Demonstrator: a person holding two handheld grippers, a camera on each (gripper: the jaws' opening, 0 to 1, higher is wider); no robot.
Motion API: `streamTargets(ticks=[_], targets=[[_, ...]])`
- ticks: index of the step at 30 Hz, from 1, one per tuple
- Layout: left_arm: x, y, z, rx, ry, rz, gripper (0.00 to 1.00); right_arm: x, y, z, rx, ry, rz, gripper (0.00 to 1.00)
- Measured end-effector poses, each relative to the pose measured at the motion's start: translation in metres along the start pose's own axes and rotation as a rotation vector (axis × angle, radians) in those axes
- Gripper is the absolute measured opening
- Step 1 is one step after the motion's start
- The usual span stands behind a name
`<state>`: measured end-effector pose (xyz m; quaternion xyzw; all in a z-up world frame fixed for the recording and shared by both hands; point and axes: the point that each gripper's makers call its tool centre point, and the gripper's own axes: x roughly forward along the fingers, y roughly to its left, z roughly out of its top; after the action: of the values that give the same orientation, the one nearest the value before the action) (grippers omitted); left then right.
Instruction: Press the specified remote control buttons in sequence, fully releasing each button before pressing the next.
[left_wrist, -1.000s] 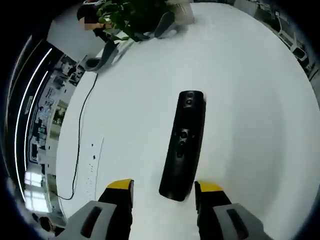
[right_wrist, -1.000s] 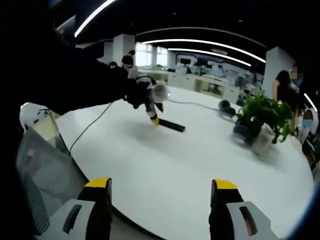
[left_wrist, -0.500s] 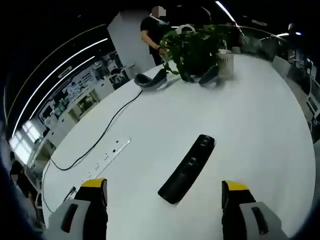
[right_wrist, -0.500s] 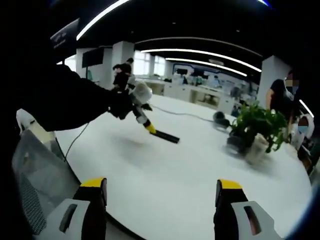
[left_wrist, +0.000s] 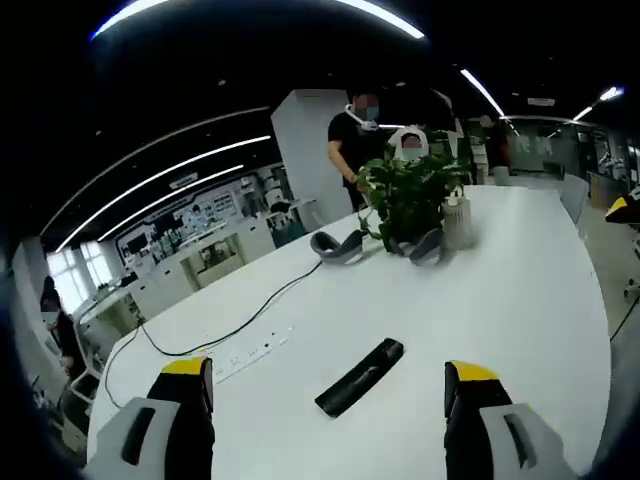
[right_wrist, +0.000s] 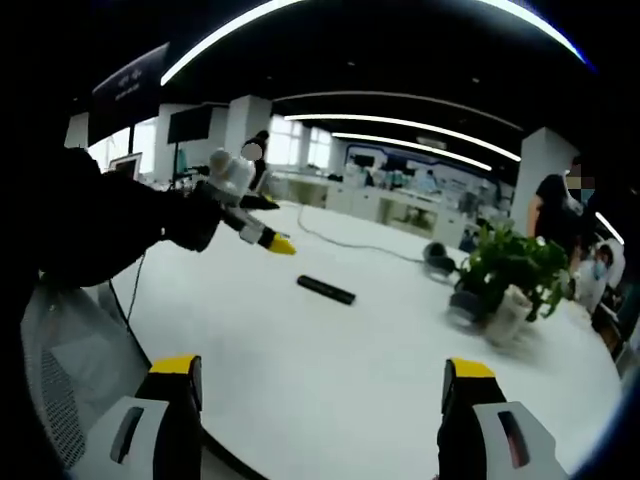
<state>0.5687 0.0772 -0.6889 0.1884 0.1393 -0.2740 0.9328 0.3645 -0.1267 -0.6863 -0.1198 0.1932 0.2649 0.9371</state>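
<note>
In the left gripper view the left gripper (left_wrist: 330, 385) has its jaws wide apart and empty above the table (left_wrist: 520, 300). The remote (left_wrist: 359, 377) lies flat between them, farther off. A cable (left_wrist: 235, 325) and a power strip (left_wrist: 250, 353) lie beyond it, by a plant (left_wrist: 410, 195); the remote's buttons are too small to read.

In the right gripper view the right gripper (right_wrist: 320, 385) is likewise spread and empty. The remote (right_wrist: 325, 290) lies mid-table, with the left gripper (right_wrist: 250, 232) raised nearby, its jaw gap unclear from this angle.

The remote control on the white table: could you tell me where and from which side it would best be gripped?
Probably across its narrow width near mid-length, coming from above. The remote control is a long slim bar lying flat on the table, so its long sides suit the jaws. The open left claw already faces it, and nothing crowds it.
</note>
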Motion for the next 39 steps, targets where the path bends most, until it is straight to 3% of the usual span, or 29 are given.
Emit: streamTargets(ticks=[3, 8, 12, 15, 17, 20, 25, 28, 39], targets=[[-0.024, -0.010, 0.005, 0.001, -0.019, 0.015, 1.00, 0.000, 0.000, 0.001, -0.003, -0.008, -0.001, 0.99], [-0.063, -0.021, 0.006, -0.090, -0.022, 0.051, 1.00, -0.001, 0.001, 0.004, -0.007, -0.027, 0.001, 0.99], [-0.094, -0.028, 0.007, -0.102, -0.013, 0.070, 1.00, -0.002, 0.001, 0.007, -0.007, -0.043, 0.004, 0.99], [-0.119, -0.032, 0.005, -0.164, -0.003, 0.106, 1.00, -0.002, 0.002, 0.008, -0.004, -0.050, 0.010, 0.99], [-0.136, -0.036, 0.009, -0.181, -0.044, 0.138, 1.00, -0.004, 0.002, 0.010, -0.006, -0.058, 0.006, 0.99], [-0.161, -0.041, 0.009, -0.199, -0.048, 0.192, 1.00, -0.005, 0.002, 0.012, -0.003, -0.072, 0.008, 0.99], [-0.184, -0.051, 0.007, -0.237, -0.067, 0.232, 1.00, -0.005, 0.004, 0.012, -0.002, -0.073, 0.020, 0.99], [-0.194, -0.053, -0.006, -0.239, -0.067, 0.277, 1.00, -0.005, 0.005, 0.013, -0.002, -0.076, 0.025, 0.99], [-0.193, -0.062, -0.027, -0.304, -0.083, 0.302, 1.00, -0.003, 0.008, 0.009, -0.001, -0.058, 0.047, 0.98]])
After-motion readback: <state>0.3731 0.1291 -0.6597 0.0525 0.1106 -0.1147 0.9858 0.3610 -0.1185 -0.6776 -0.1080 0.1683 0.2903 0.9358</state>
